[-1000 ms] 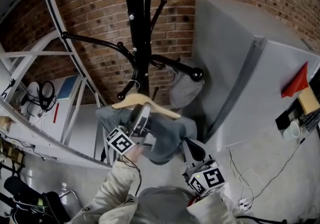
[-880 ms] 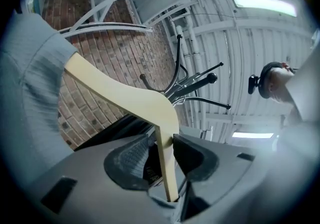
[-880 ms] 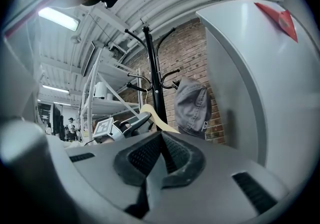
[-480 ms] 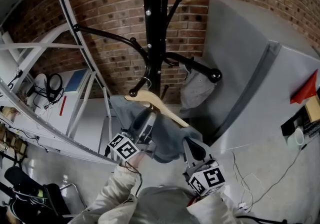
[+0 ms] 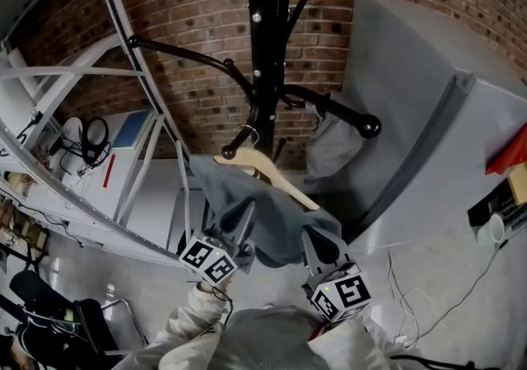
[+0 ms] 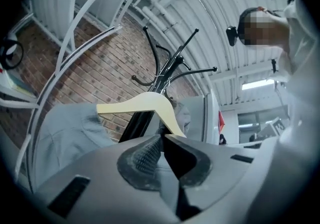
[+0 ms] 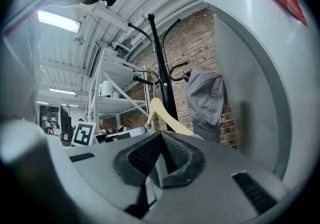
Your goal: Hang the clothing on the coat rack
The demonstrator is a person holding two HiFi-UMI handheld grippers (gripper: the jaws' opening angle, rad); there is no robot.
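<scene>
The grey-blue clothing (image 5: 263, 220) is on a wooden hanger (image 5: 268, 172). The hanger hangs from a low arm of the black coat rack (image 5: 265, 47), in front of the brick wall (image 5: 189, 14). A grey cap (image 5: 333, 144) hangs on another arm, at 3 o'clock from the hanger. The left gripper (image 5: 241, 213) is at 6 o'clock, just under the clothing. Its jaws are closing and their tips nearly meet, with nothing between them. The right gripper (image 5: 317, 236) is at 5 o'clock, with its jaws pressed together and empty.

Workshop (or storeroom), brick wall (image 5: 189, 47), metal shelving (image 5: 74, 96)
</scene>
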